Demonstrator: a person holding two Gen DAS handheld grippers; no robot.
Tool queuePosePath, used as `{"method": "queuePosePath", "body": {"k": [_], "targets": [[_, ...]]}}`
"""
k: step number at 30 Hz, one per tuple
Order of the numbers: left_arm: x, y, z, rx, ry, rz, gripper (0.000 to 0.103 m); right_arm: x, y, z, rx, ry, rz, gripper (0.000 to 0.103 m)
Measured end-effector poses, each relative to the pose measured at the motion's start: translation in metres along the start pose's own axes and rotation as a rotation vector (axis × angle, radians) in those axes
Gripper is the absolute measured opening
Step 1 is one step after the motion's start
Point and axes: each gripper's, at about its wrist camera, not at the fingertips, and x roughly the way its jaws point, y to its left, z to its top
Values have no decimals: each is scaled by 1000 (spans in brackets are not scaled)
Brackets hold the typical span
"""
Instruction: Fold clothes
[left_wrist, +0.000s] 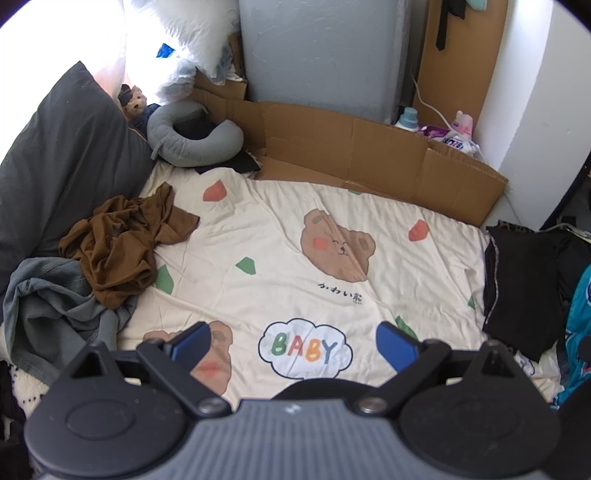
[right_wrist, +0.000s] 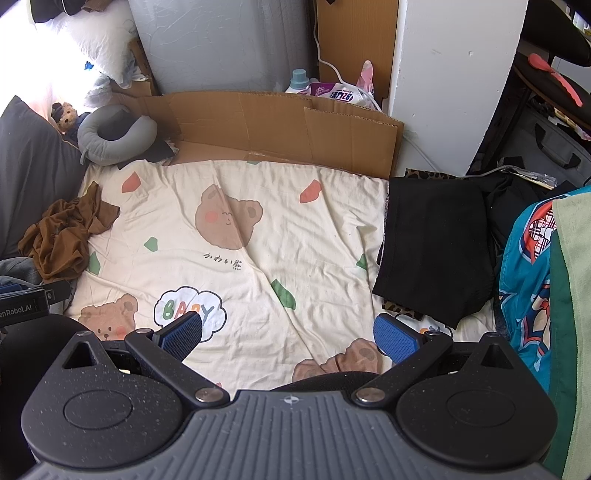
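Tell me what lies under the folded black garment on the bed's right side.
Under the folded black garment, a leopard-print fabric pokes out at its edges, lying on the cream bear-print sheet. How much more lies beneath is covered.

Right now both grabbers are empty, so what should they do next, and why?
Probably reach the left gripper toward the crumpled brown garment lying on the bear-print blanket. Its jaws are open and empty, the blanket's middle is free, and a black garment already lies flat at the right.

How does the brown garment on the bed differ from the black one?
The brown garment lies crumpled in a heap at the left side of the bed, against the grey clothing; the black garment lies flat and squared off at the right edge. Brown overlaps another piece; black sits over a leopard-print cloth. Neither is in a claw.
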Motion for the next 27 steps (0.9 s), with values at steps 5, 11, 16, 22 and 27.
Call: {"method": "queuePosePath", "body": {"k": [5, 11, 16, 22, 27], "targets": [[-1, 1, -1, -9, -4, 6, 97, 0, -1, 2, -2, 1, -4, 102], [-2, -2, -3, -16, -2, 5, 98, 1, 2, -2, -12, 1, -11, 102], [1, 0, 1, -17, 10, -1, 98, 1, 1, -2, -9, -1, -14, 102], [0, -5, 0, -12, 10, 17, 98, 2, 0, -3, -9, -4, -10, 102], [2, -5, 0, -7, 12, 26, 98, 1, 0, -3, -11, -5, -10, 102]]}}
